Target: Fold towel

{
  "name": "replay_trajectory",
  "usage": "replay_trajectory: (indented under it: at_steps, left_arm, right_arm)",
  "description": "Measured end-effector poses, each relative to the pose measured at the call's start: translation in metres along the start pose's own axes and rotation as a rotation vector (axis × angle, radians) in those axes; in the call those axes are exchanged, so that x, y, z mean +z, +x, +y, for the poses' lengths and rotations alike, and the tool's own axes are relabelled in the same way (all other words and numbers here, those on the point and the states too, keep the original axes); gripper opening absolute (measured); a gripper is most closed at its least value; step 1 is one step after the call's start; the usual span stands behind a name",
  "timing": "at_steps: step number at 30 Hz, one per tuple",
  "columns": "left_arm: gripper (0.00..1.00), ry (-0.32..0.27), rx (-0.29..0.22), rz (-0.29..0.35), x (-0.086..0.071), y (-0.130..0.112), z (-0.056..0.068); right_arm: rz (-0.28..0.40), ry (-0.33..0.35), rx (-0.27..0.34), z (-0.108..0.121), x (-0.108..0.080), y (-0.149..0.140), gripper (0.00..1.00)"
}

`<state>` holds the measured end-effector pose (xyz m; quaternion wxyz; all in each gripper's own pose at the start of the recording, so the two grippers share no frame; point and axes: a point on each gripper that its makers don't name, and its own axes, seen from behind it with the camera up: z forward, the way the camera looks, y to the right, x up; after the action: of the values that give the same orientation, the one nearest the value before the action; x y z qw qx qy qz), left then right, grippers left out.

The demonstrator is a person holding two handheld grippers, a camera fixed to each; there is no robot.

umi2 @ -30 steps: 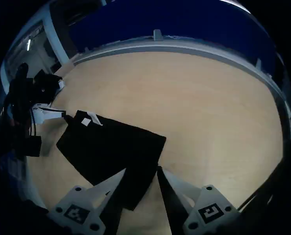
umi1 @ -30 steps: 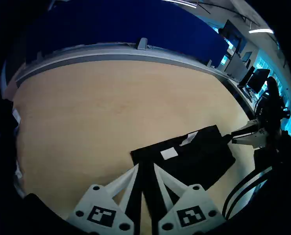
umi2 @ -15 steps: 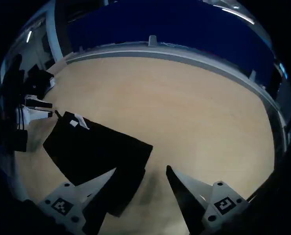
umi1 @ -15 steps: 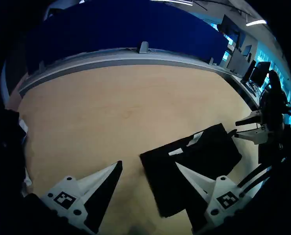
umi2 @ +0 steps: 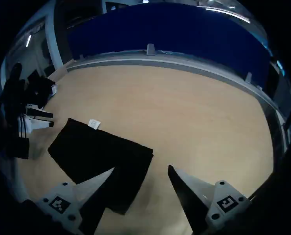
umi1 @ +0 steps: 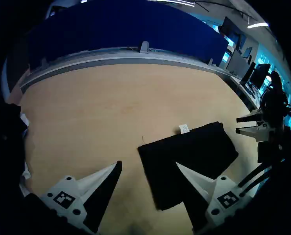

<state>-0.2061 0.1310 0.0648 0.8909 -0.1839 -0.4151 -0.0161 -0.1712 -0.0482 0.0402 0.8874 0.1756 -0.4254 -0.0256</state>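
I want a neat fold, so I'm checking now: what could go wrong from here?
1. The towel looks stepped along its right edge, layers not flush, so another fold may come out skewed.
2. The left gripper and the right gripper are open and off the cloth; a pinch at a stacked edge might catch only the top layer.
3. The tag sticks out at the far edge and may end up showing.

Black folded cloth towel (umi2: 102, 156) flat on pale wooden tabletop (umi2: 192, 113), small white tag (umi2: 94, 123) at far corner. Right gripper (umi2: 141, 168) fingers spread wide, holding nothing, one finger over towel's near edge. Left gripper (umi2: 47, 118) near towel's left corner.
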Motion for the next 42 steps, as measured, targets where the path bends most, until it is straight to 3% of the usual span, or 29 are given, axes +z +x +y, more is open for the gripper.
replay_trajectory:
  at_steps: [9, 20, 32, 42]
  left_arm:
    - [0.91, 0.017, -0.011, 0.000, -0.026, -0.019, 0.002]
    - [0.91, 0.051, -0.013, -0.003, -0.058, -0.048, 0.004]
    - [0.91, 0.082, -0.057, 0.011, -0.086, -0.071, 0.006]
    - [0.91, 0.142, -0.096, 0.020, -0.121, -0.098, -0.003]
  right_arm:
    - [-0.003, 0.006, 0.014, -0.010, -0.024, -0.028, 0.96]
    - [-0.002, -0.003, -0.015, -0.017, -0.052, -0.053, 0.96]
    - [0.022, 0.016, -0.060, -0.024, -0.047, -0.057, 0.96]
    - [-0.016, 0.071, -0.140, -0.039, -0.033, -0.069, 0.96]
